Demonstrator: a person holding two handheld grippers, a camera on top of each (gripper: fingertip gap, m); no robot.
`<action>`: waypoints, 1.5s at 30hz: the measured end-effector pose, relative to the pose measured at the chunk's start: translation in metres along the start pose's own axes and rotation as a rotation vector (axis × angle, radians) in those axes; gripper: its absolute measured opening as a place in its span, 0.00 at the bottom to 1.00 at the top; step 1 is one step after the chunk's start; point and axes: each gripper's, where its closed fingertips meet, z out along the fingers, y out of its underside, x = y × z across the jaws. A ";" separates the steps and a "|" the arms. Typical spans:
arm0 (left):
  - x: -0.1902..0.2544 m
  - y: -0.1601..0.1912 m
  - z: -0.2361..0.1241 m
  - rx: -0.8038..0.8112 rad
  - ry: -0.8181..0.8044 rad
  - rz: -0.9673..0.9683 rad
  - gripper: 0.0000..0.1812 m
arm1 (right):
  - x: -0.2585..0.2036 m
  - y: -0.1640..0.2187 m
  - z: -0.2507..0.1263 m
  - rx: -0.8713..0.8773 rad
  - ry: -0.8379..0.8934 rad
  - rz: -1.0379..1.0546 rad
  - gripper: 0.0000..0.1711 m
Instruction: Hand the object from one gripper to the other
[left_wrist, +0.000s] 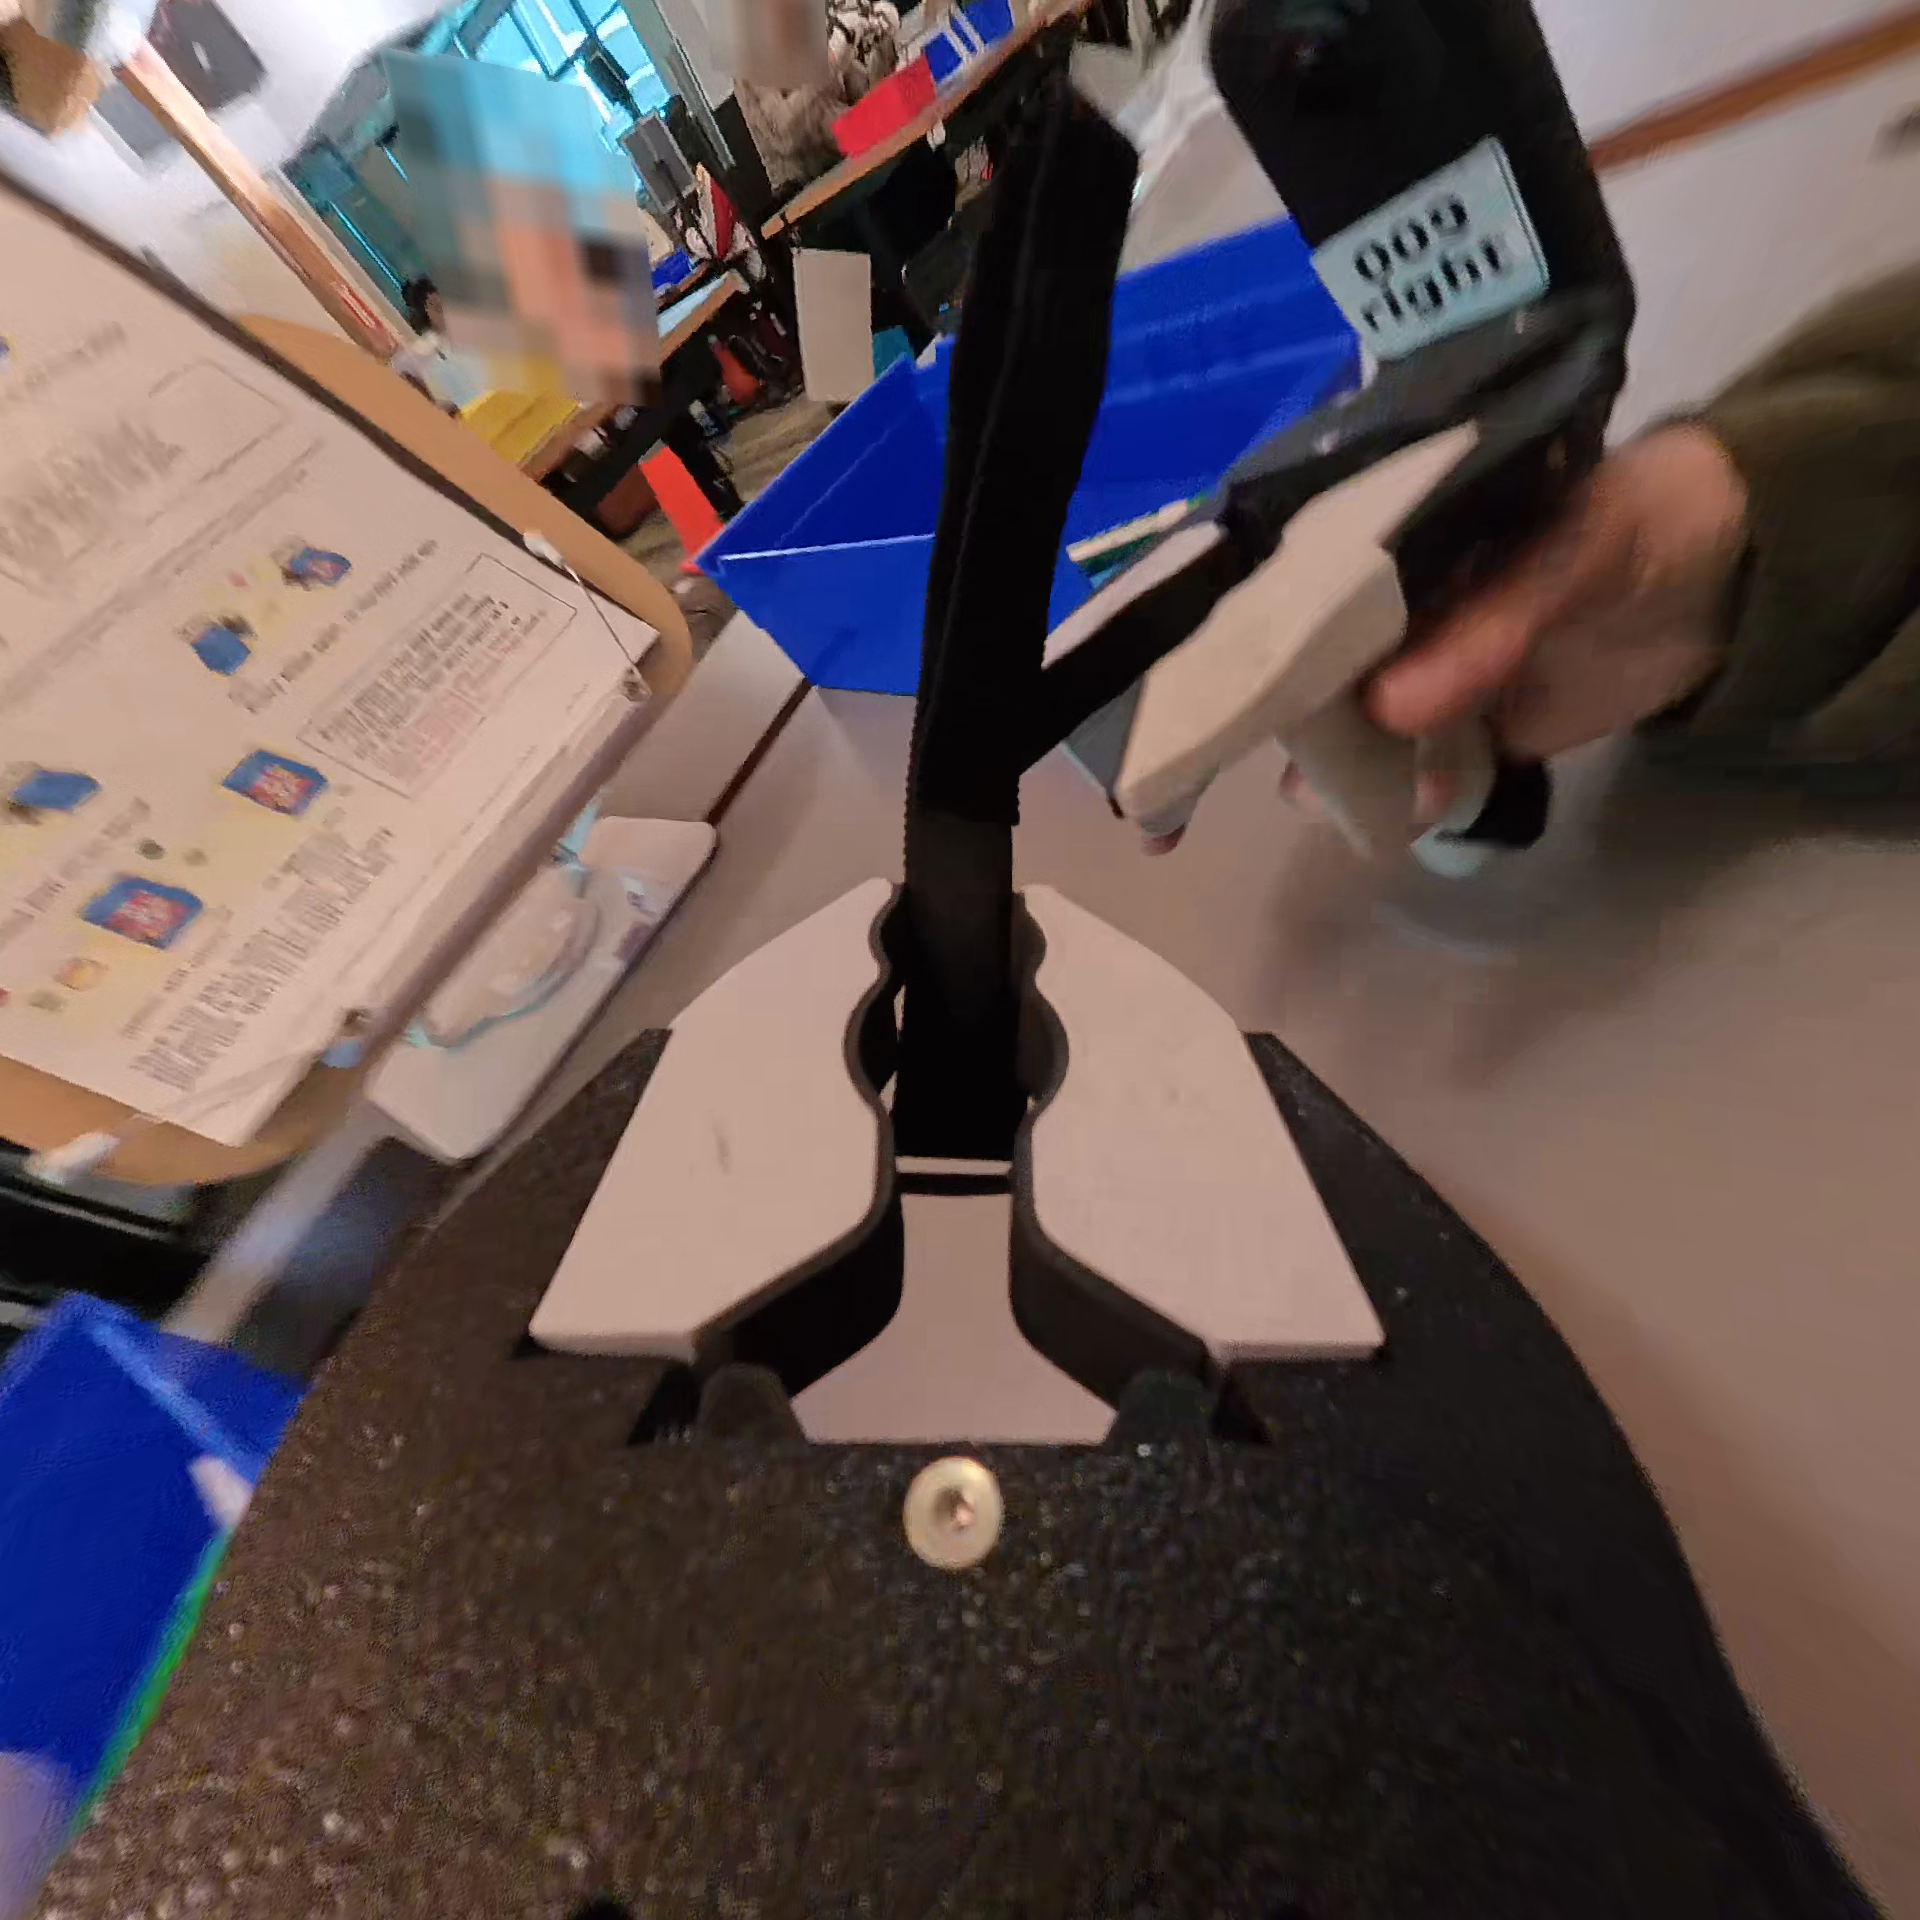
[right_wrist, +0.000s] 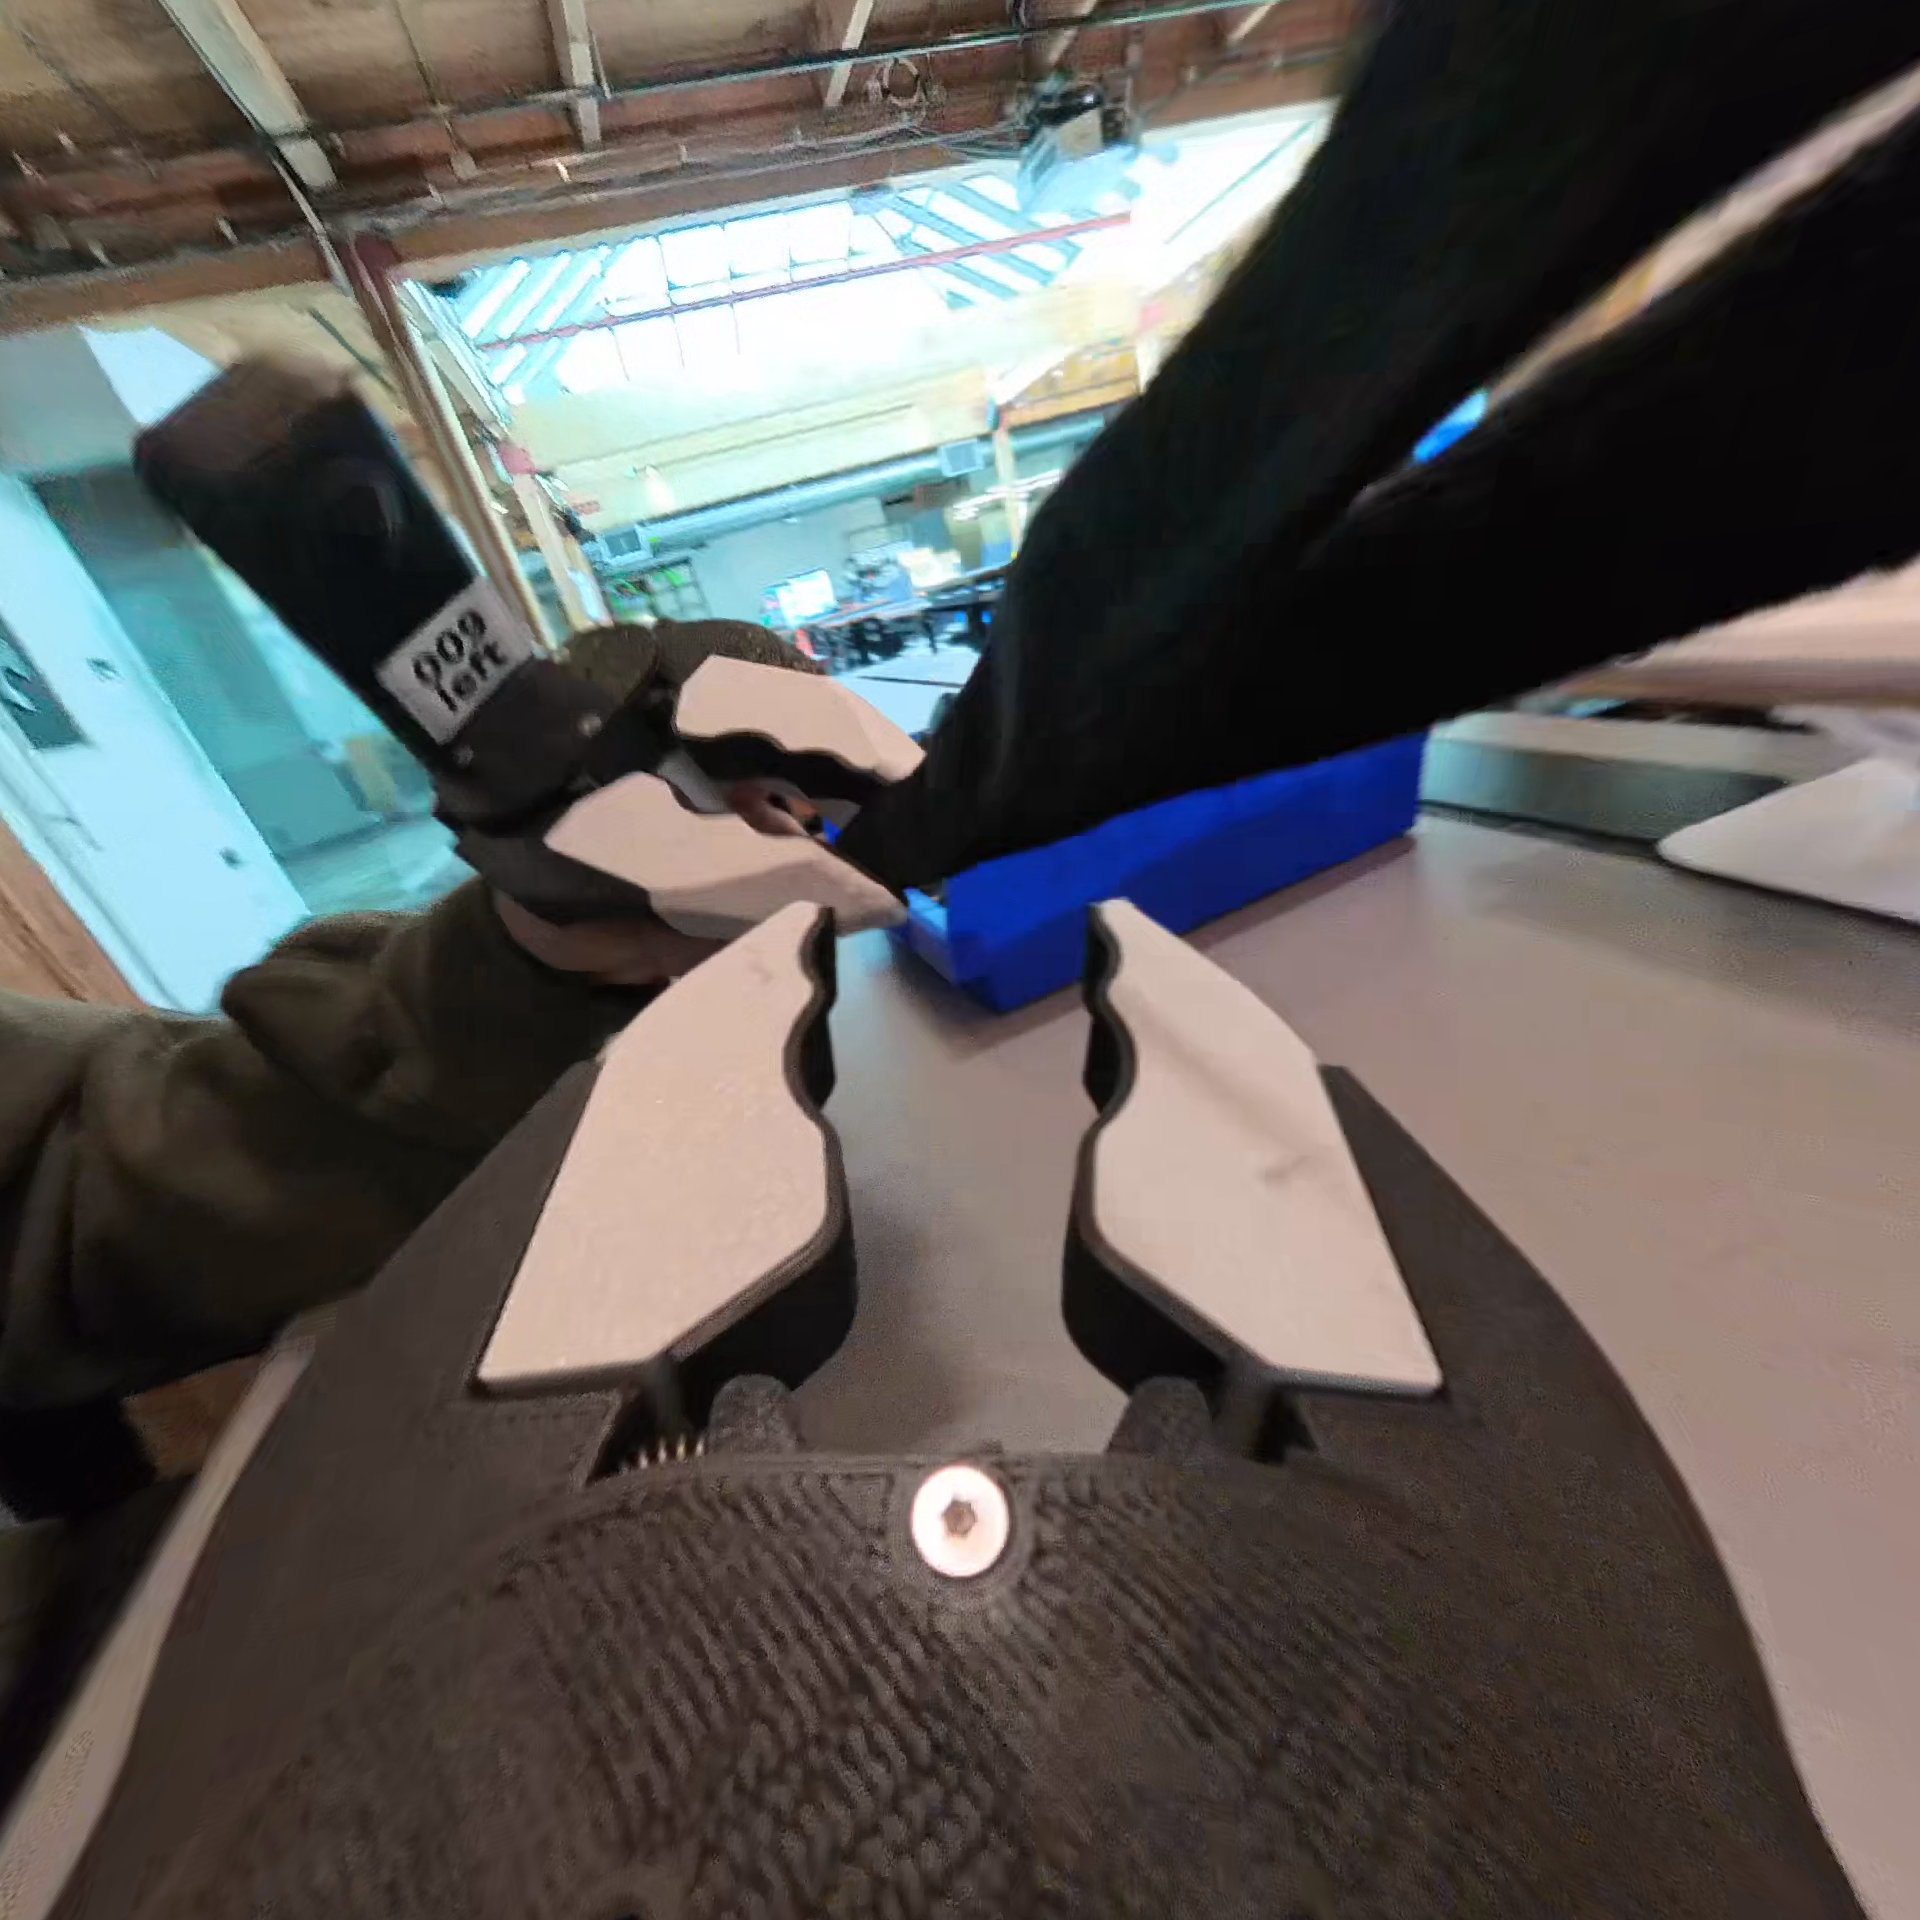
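Observation:
A long black fabric strap stands up out of my left gripper, which is shut on its lower end. In the right wrist view the left gripper holds the strap's end, and the strap runs up to the upper right. My right gripper is open and empty, its fingers spread over the grey table, just below and in front of the left gripper. In the left wrist view the right gripper is close to the right of the strap, held by a hand.
A blue bin stands on the table behind the strap, also in the right wrist view. A printed sheet on a board leans at the left, with a white device below it. A white object lies at the right. The grippers are tip to tip, or close to it.

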 end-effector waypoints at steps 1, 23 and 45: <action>-0.001 -0.001 -0.001 0.016 0.032 -0.086 0.10 | 0.001 0.001 0.000 -0.007 0.025 -0.053 0.29; 0.018 -0.022 -0.017 0.048 0.359 -0.702 0.12 | 0.012 -0.019 -0.010 -0.118 0.528 -1.238 0.03; 0.005 -0.004 0.010 -0.193 -0.168 0.239 0.00 | 0.024 0.006 -0.006 -0.275 0.480 -1.057 0.03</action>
